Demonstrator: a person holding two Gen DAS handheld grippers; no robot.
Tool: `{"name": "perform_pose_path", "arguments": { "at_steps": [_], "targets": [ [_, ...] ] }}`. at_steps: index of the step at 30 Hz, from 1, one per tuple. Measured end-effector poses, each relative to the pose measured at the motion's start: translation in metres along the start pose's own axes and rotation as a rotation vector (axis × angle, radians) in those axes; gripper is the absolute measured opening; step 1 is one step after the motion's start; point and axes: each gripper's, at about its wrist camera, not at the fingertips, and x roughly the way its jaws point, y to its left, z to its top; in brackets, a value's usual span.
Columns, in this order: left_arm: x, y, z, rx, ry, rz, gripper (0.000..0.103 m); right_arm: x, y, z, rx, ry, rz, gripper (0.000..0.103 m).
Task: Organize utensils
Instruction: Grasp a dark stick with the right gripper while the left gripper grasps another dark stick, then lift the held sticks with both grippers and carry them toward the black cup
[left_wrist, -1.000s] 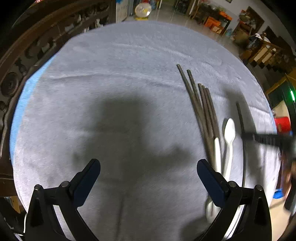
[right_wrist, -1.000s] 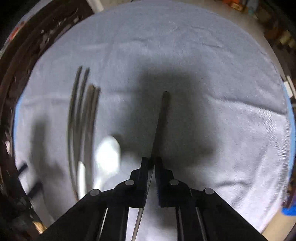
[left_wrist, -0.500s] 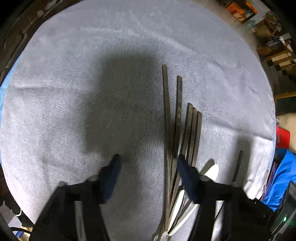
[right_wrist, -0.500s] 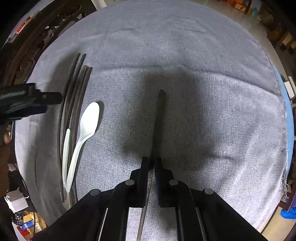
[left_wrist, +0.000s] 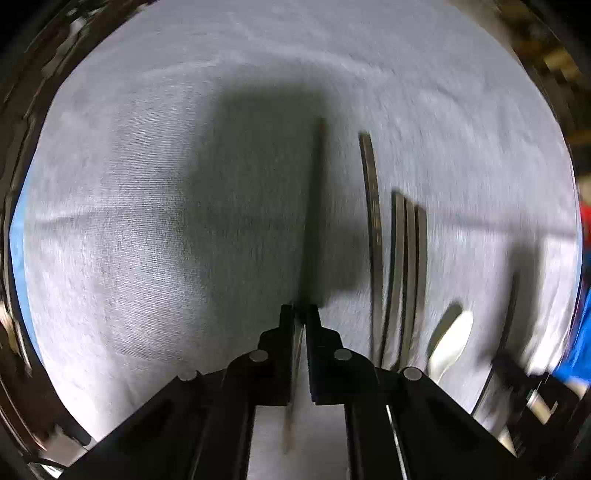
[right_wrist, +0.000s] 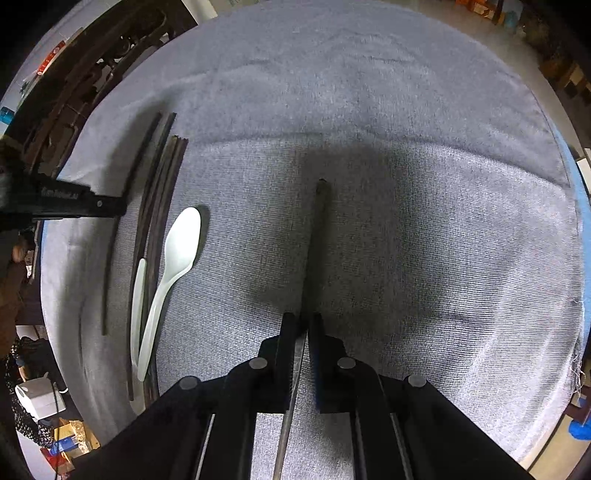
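I have one dark, slender wooden chopstick (left_wrist: 314, 206) pinched in my left hand-held gripper (left_wrist: 300, 314); its jaws are closed right on the stick, which runs forward from between the pads over the grey woven cloth (left_wrist: 147, 221) covering the round tabletop. My right hand-held gripper (right_wrist: 302, 321) is likewise clamped on a second dark chopstick (right_wrist: 317, 236), off by itself toward the middle of the cloth.

The remaining dark chopsticks (right_wrist: 159, 206) lie side by side as a bundle near the left edge in the right wrist view, with a white plastic spoon (right_wrist: 173, 266) just beside them and a second pale plastic handle (right_wrist: 138, 295) alongside the spoon. In the left wrist view that bundle sits just to the right of the stick I hold.

I judge the step to be sorting chopsticks: each hand has taken a single stick, presumably to pair or regroup them. Next I need to lift the left stick cleanly without dragging its neighbours, keep it level so it does not pivot in the pads, and carry both sticks to one spot, laying them parallel with ends aligned. The left view is blurred, so I would check the grip first.
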Motion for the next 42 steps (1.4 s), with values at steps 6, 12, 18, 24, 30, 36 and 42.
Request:
{"name": "perform_pose_path", "arguments": {
  "at_steps": [6, 12, 18, 24, 30, 36, 42],
  "targets": [
    [0.006, 0.017, -0.013, 0.115, 0.077, 0.033, 0.006, 0.001, 0.003, 0.007, -0.02, 0.048, -0.024, 0.01],
    [0.006, 0.018, -0.002, 0.111, 0.079, 0.062, 0.005, 0.005, 0.005, 0.021, -0.024, 0.113, -0.022, 0.01],
    [0.009, -0.003, 0.005, 0.124, 0.069, 0.074, 0.005, 0.011, 0.011, 0.035, -0.049, 0.144, -0.058, 0.01],
    [-0.002, 0.005, -0.032, 0.109, 0.009, 0.037, 0.005, -0.002, 0.007, 0.014, -0.005, 0.101, -0.028, 0.007],
    [-0.028, 0.022, -0.071, 0.078, -0.109, -0.059, 0.005, -0.032, -0.004, -0.012, 0.045, -0.005, 0.021, 0.007],
    [-0.059, 0.023, -0.115, 0.075, -0.233, -0.148, 0.005, -0.066, -0.002, -0.04, 0.062, -0.091, 0.034, 0.007],
    [-0.098, 0.041, -0.147, 0.058, -0.361, -0.2, 0.005, -0.094, 0.001, -0.073, 0.083, -0.2, 0.04, 0.007]
  ]
}}
